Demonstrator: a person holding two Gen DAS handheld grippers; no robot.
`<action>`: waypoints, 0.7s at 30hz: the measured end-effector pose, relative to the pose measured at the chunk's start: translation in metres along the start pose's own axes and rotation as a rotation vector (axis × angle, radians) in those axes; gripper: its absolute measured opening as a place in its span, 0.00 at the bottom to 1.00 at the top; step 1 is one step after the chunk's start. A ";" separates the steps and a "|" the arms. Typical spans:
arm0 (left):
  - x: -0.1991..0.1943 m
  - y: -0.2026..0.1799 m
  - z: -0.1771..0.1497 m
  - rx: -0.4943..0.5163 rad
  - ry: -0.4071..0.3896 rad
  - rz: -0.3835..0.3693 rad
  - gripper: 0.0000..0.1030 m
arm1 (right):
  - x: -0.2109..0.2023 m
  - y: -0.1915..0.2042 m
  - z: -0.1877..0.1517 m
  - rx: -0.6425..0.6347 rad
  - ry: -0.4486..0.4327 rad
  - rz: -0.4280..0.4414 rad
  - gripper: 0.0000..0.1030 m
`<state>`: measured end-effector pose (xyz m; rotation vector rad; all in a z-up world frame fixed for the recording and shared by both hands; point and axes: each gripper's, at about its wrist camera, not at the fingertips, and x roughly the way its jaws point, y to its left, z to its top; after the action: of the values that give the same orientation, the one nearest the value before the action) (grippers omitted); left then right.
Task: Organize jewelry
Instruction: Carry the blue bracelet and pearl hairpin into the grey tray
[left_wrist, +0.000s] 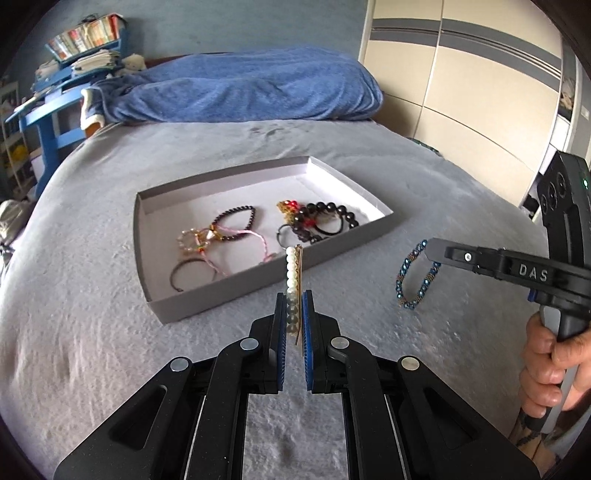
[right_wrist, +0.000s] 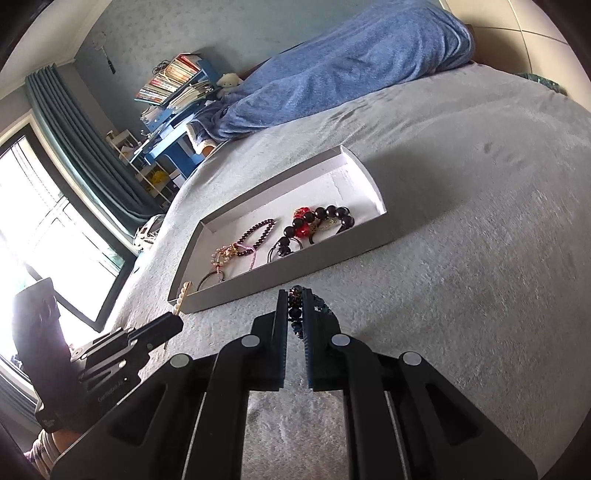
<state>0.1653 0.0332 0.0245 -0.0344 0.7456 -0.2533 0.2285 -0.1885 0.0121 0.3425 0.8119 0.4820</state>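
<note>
Two handheld grippers are hovering over a grey bed cover, each carrying one piece of jewelry. The left gripper (left_wrist: 294, 299) is clamping a pearl hair clip (left_wrist: 292, 271) between nearly closed jaws; the clip's long axis is running straight out along the fingers, its free end pointing toward the near wall of a shallow grey tray (left_wrist: 236, 286). The tray is lying just ahead of this gripper, so the left hand appears nearer to it.

The right gripper (right_wrist: 295, 301) is pinching a blue beaded bracelet (left_wrist: 417, 275), which is dangling as a loop below the fingertips, to the right of the tray and apart from it.

Inside the tray, several pieces are lying loose: a dark bead bracelet (left_wrist: 236, 218), a pink cord bracelet (left_wrist: 255, 242), a cluster of large black beads (left_wrist: 325, 216) with red accents, and a black hair tie (left_wrist: 192, 273).
</note>
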 end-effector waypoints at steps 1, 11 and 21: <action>0.000 0.001 0.000 -0.003 -0.001 0.002 0.08 | -0.001 0.001 -0.001 -0.002 0.000 0.000 0.07; 0.001 0.010 0.004 -0.029 -0.009 0.024 0.08 | 0.002 0.007 0.001 -0.027 0.001 0.011 0.07; 0.009 0.023 0.020 -0.051 -0.033 0.045 0.08 | 0.000 0.034 0.029 -0.119 -0.128 0.063 0.07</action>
<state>0.1904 0.0523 0.0301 -0.0696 0.7195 -0.1908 0.2411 -0.1631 0.0472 0.2866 0.6464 0.5586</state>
